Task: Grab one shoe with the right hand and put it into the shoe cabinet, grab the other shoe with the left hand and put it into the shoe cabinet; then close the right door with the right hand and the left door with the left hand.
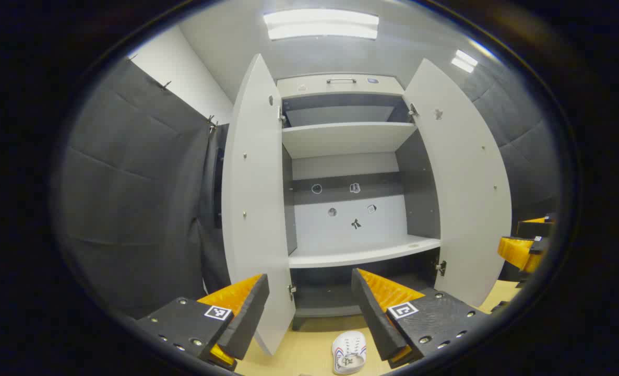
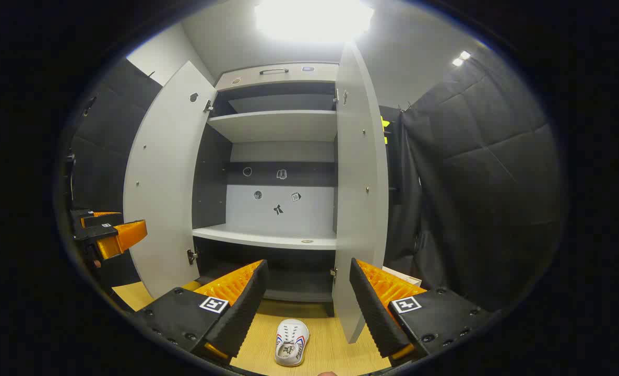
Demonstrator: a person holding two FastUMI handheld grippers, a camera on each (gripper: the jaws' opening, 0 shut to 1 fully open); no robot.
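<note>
Both pairs of jaws stand wide apart and empty as the right gripper (image 2: 307, 308) hangs above a white shoe (image 2: 291, 342) lying on the wooden floor (image 2: 335, 350) just in front of the cabinet (image 2: 275, 156). The left gripper (image 1: 309, 313) looks down on a white shoe (image 1: 349, 353) too, at the foot of the same cabinet; whether it is the same shoe or its mate cannot be told. Both the left door (image 1: 254, 209) and the right door (image 2: 359, 183) are swung fully open, and the lower shelf (image 2: 268, 237) sits bare. The risks, judged from here: the right door's edge stands close beside the shoe, so a careless descent could knock the door or nudge the shoe under the cabinet. The soft, rounded upper may squirm out of a shallow pinch. With both grippers crowding the opening, they could collide during the lift.
</note>
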